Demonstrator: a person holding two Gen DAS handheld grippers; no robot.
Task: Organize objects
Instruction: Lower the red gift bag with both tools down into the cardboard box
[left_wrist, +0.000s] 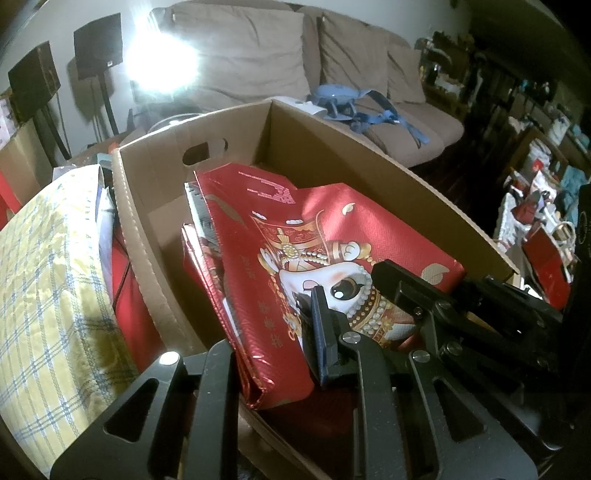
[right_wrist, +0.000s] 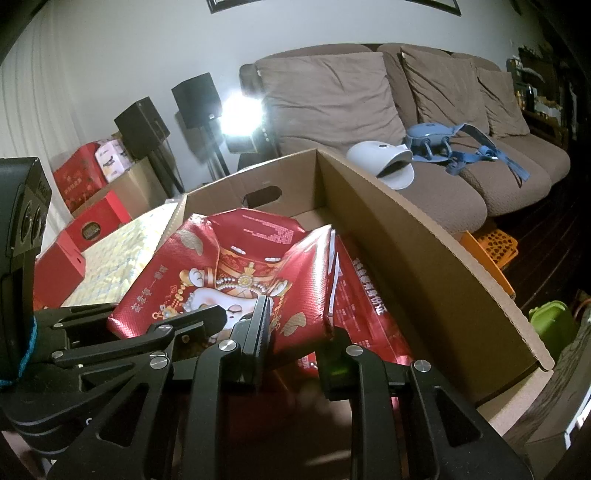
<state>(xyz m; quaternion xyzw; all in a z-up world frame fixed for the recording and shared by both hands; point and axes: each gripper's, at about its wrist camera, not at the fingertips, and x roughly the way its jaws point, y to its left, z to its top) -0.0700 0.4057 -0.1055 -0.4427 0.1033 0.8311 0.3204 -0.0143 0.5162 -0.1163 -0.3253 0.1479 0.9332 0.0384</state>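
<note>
I have a flattened red gift bag (left_wrist: 280, 258) lying in the open cardboard box (left_wrist: 155, 236), sloping up from my near edge toward the far wall with the handle cut-out. Its long axis runs away from me, into the box, and both grippers sit at its near end, so whatever comes next turns on that edge in front of the fingers. In the left wrist view the left gripper (left_wrist: 273, 332) has its right finger (left_wrist: 321, 332) pressed against the printed face, and the bag's near edge passes between the two fingers; they stand narrowly apart and seem to pinch that edge, though I can't see the contact cleanly. The right gripper (right_wrist: 295, 343) is likewise nearly closed, with a raised fold of the same bag (right_wrist: 236, 288) between its fingers, apparently gripped. The two are about equally near; the left gripper reaches in from the left of the right wrist view. The bag is glossy, textured foil-like red with a cartoon figure in gold and white and lines of white print, creased and buckled in the middle. More red packaging (right_wrist: 369, 306) lies beneath it. Beside the box sits yellow checked bedding (left_wrist: 48, 280); behind it, a beige sofa (right_wrist: 461, 181).
</note>
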